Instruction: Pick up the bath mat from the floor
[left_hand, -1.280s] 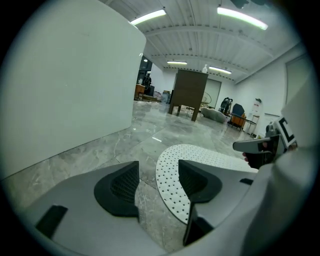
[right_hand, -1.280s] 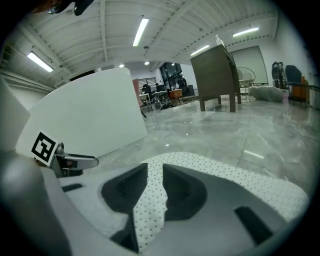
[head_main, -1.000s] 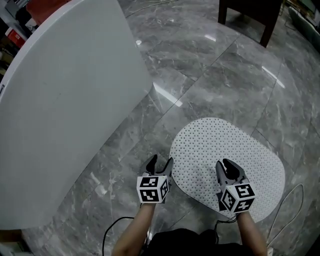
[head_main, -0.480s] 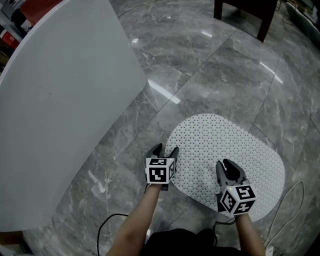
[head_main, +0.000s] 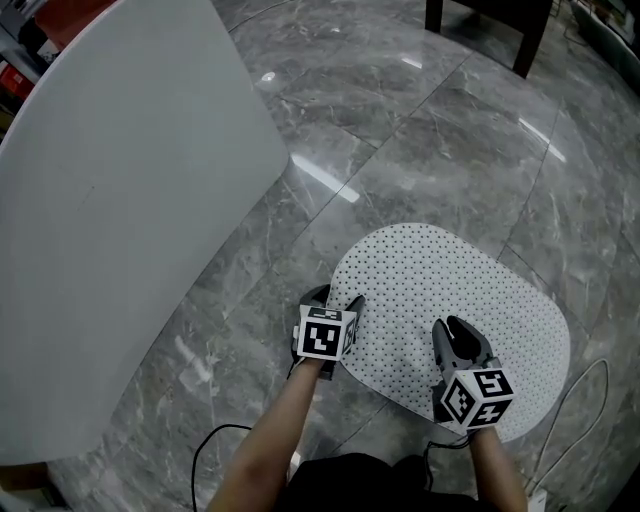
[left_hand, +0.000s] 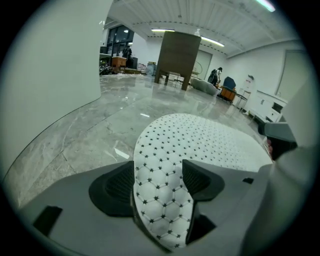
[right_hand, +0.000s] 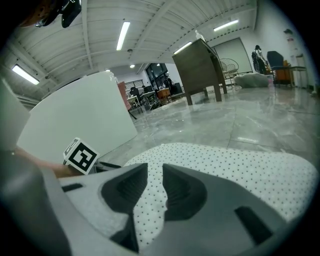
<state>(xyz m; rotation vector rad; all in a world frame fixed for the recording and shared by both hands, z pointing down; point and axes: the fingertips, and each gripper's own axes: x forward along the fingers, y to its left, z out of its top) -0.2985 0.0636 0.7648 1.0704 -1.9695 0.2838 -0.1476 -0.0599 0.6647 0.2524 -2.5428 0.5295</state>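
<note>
Lying flat on the grey marble floor (head_main: 420, 130), the white perforated bath mat (head_main: 450, 290) has both grippers at its near side. The left gripper (head_main: 337, 296) is released: its jaws have just been opening and stand wide, astride the mat's left edge without squeezing it. The right gripper (head_main: 455, 330) hangs over the mat's near part with its jaws slightly apart, grasping nothing, the dotted surface showing through the gap.
</note>
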